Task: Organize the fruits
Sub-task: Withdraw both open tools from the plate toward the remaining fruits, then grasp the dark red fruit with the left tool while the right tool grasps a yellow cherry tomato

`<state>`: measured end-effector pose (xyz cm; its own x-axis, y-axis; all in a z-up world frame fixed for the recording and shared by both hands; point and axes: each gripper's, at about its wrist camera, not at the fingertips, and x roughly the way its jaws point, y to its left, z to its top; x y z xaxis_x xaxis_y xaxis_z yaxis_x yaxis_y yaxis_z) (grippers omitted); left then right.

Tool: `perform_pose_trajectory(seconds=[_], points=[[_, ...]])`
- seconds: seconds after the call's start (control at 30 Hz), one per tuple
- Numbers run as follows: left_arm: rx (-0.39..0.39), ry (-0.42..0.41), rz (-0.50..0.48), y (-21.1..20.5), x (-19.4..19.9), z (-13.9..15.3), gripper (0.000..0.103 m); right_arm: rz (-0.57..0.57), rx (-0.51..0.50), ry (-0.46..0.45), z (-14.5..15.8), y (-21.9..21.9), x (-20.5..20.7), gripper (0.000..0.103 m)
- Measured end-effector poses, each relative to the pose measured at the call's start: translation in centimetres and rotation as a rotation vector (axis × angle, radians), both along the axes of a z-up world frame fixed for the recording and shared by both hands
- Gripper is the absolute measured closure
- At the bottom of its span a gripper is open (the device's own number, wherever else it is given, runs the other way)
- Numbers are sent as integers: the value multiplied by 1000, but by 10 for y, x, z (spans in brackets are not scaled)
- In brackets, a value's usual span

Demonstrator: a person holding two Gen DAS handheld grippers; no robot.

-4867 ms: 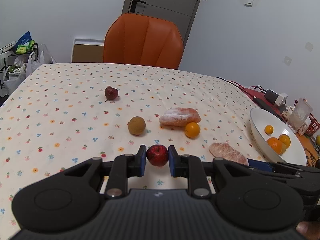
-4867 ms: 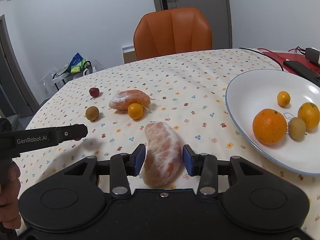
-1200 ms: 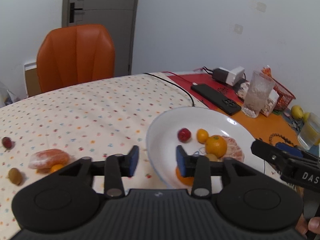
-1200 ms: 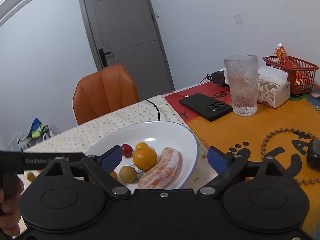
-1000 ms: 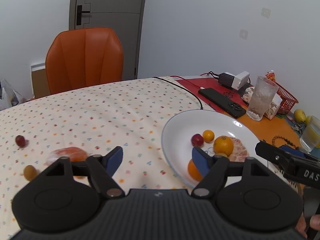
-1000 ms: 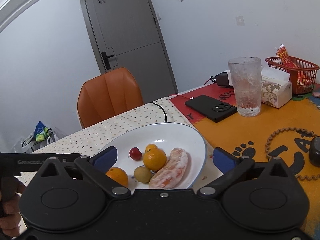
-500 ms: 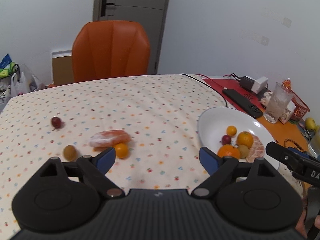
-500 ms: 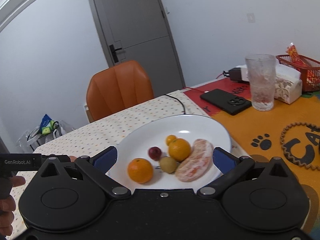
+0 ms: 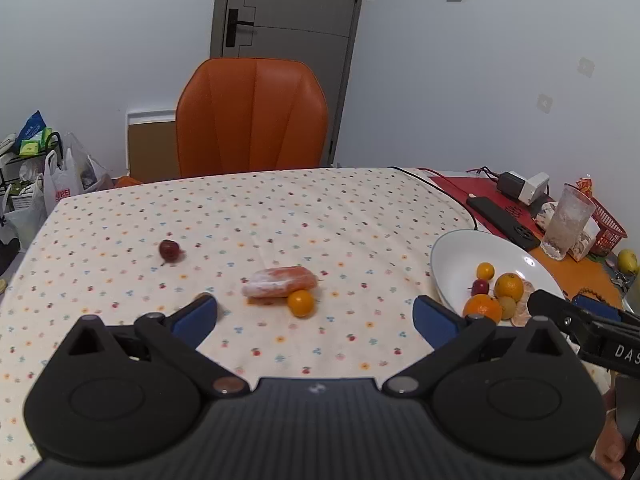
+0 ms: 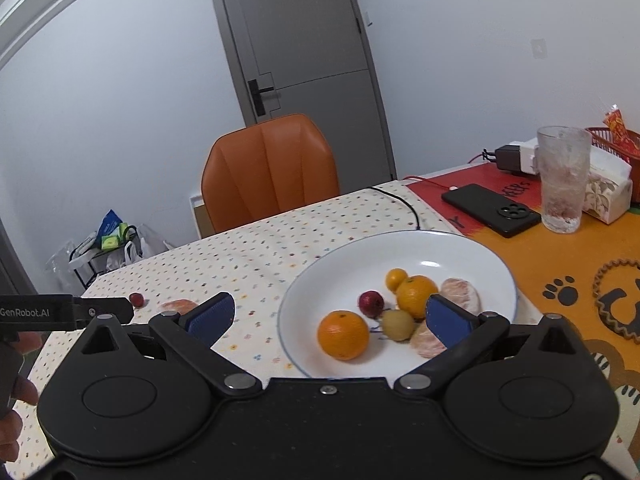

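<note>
- The fruits are split between two places. On the white plate (image 10: 400, 240) lie a large orange (image 10: 343, 334), a second orange (image 10: 416, 295), a small orange fruit (image 10: 396, 278), a dark red fruit (image 10: 371, 303), a yellow-green fruit (image 10: 397, 324) and peeled citrus pieces (image 10: 460, 294).
- Out on the flowered table (image 9: 280, 208) there remain a peeled citrus piece (image 9: 280, 281) with a small orange (image 9: 301, 303) touching its near side, and a dark red fruit (image 9: 169, 250) well apart to the left. A brownish fruit seems to peep from behind the left pad, too hidden to be sure.
- The left tongs (image 9: 314, 314) stand wide apart with nothing between them; their jaws have just been opening. They face the fruit left on the table.
- The right tongs (image 10: 328, 316) are likewise spread wide and empty, hanging over the near rim of the plate.
- Judged from this, the step in hand is the turn from plate to table for another pick-up; roughly half the fruit is gathered.
- The next move calls for lowering one pair of tongs round a single fruit. The small orange and the peeled piece touch, so the jaws should come in from the free side and close gently, the peeled flesh being soft.
</note>
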<state>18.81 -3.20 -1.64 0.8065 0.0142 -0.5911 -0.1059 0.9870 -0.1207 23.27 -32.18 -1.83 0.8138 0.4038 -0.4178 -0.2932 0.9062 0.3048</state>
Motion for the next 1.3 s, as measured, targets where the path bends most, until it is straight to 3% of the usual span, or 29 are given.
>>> perform_pose_trajectory(seconds=[0.6, 0.77, 1.07, 1.3], points=[[2, -69, 64, 68, -29, 24, 0, 109, -10, 3, 15, 55, -4, 0], [-3, -74, 99, 89, -31, 24, 0, 148, 1, 18, 17, 70, 2, 0], [55, -87, 133, 116, -25, 25, 1, 213, 9, 46, 17, 101, 16, 0], [39, -90, 148, 133, -21, 11, 5, 256, -7, 48, 14, 126, 23, 0]])
